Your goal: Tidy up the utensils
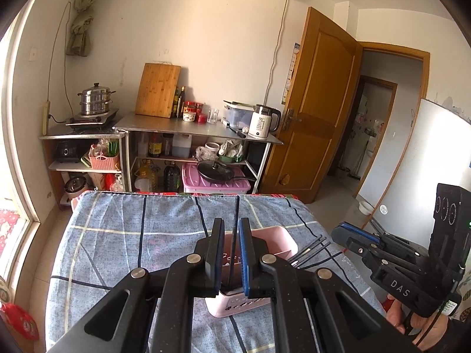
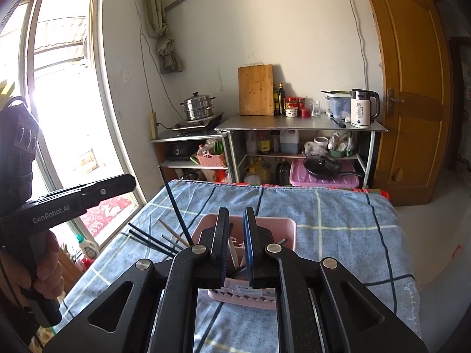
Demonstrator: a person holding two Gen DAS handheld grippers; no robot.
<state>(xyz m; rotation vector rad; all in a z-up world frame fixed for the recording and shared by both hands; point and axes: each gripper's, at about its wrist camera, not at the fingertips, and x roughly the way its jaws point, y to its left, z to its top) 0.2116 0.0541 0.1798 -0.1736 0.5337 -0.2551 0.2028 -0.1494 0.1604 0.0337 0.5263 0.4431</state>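
A slim black chopstick (image 1: 234,236) stands nearly upright between the left hand-held gripper's (image 1: 231,253) narrowly parted pads, untouched, its lower end in the pink plastic caddy (image 1: 281,236) on the checked-cloth bench (image 1: 117,235). More thin sticks (image 1: 312,250) lie flat beside it (pointing diagonally). The right hand-held gripper (image 2: 236,244) hangs slightly spread, empty.

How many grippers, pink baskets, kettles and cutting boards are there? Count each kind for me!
Grippers: 2 (left gripper, right gripper)
Pink basket: 1
Kettle: 1
Cutting board: 1
Total: 5
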